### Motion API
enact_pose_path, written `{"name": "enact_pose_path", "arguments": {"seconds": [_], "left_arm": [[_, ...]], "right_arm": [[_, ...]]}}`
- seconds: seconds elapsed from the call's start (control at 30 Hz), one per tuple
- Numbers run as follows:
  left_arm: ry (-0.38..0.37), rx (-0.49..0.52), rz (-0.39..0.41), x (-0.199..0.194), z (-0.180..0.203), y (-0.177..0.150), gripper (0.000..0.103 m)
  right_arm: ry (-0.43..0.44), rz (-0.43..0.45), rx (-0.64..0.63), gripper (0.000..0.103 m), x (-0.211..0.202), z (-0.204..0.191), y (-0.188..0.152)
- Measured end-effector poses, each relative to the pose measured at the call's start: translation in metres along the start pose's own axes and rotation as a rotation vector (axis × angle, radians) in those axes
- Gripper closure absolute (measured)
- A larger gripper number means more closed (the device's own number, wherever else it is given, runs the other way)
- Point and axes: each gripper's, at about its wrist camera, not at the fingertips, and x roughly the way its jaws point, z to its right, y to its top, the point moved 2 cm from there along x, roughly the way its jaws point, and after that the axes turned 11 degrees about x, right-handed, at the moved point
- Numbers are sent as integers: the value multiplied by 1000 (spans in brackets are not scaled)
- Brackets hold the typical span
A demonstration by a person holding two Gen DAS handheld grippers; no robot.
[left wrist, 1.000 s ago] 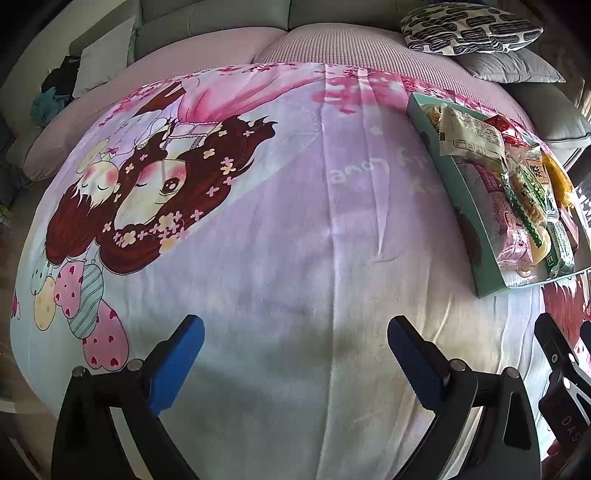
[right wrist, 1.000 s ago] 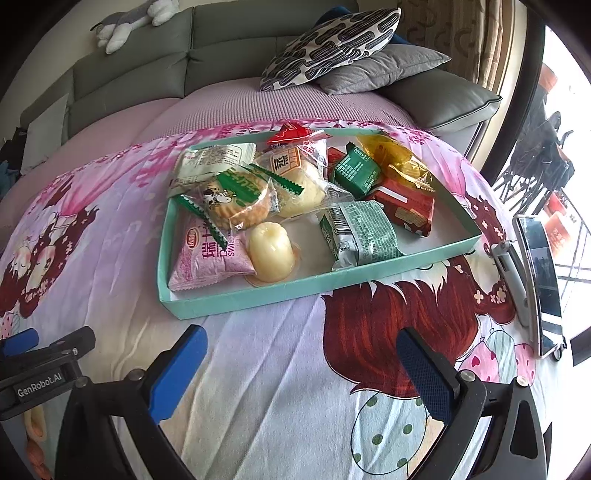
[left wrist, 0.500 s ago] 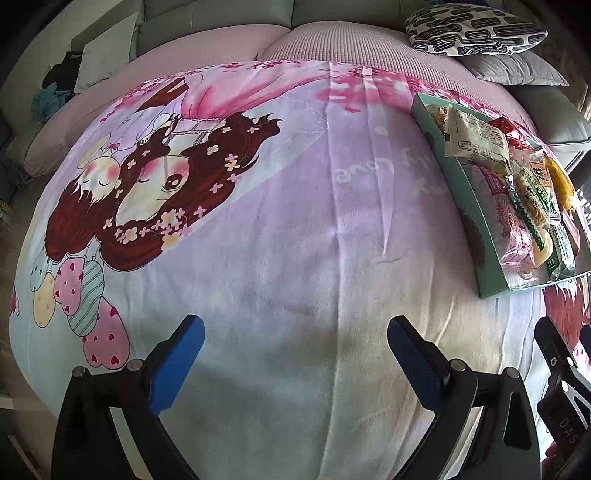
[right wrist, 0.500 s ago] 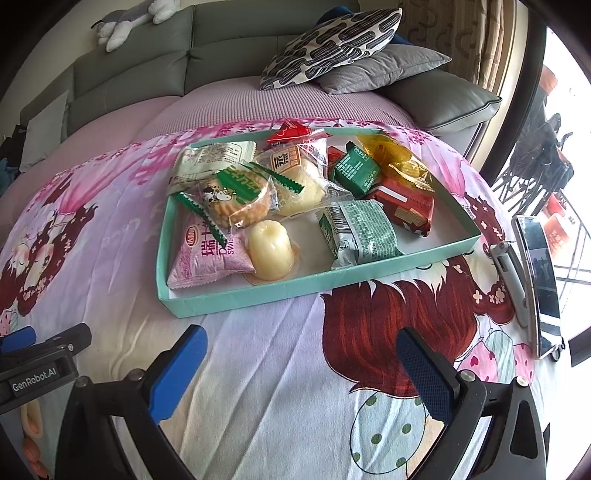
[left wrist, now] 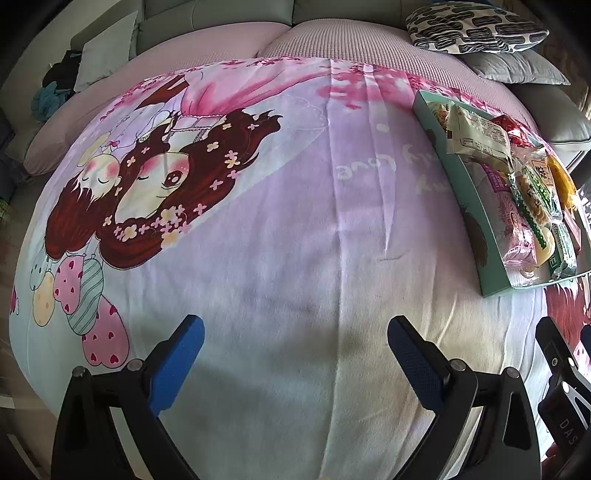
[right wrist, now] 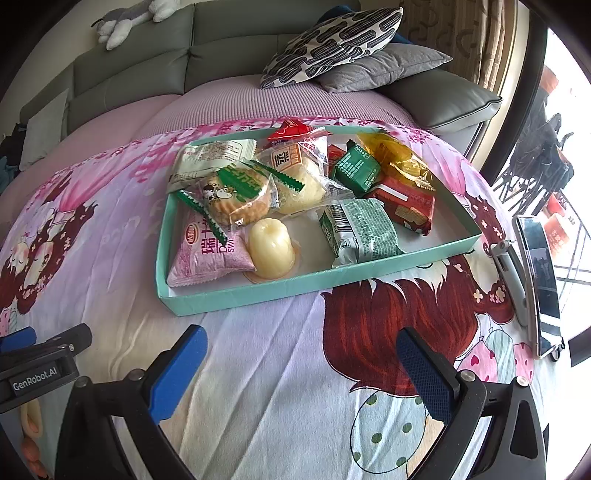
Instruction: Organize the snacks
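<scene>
A shallow teal tray (right wrist: 258, 295) lies on a cartoon-print blanket and holds several wrapped snacks: a pink packet (right wrist: 207, 254), a pale jelly cup (right wrist: 271, 245), a round biscuit pack (right wrist: 236, 195), a green-and-white packet (right wrist: 360, 230), a red cracker pack (right wrist: 404, 206). The tray also shows at the right of the left wrist view (left wrist: 465, 206). My right gripper (right wrist: 301, 363) is open and empty, just in front of the tray. My left gripper (left wrist: 293, 354) is open and empty over bare blanket, left of the tray.
A phone on a stand (right wrist: 541, 284) sits at the blanket's right edge. A patterned pillow (right wrist: 332, 40) and a grey pillow (right wrist: 384, 68) lie on the grey sofa behind. A plush toy (right wrist: 125, 22) rests on the sofa back.
Both grippers have drifted slightly; the tray sits a little lower in the right wrist view and a little further right in the left. Both stay open and empty.
</scene>
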Motion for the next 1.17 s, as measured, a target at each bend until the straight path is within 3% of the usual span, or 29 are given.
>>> {"name": "enact_pose_path", "arguments": {"seconds": [1.17], "left_arm": [[12,-18,9,-4,-2,1,4]], "right_arm": [[0,1,-6,0,0,-1,0]]}}
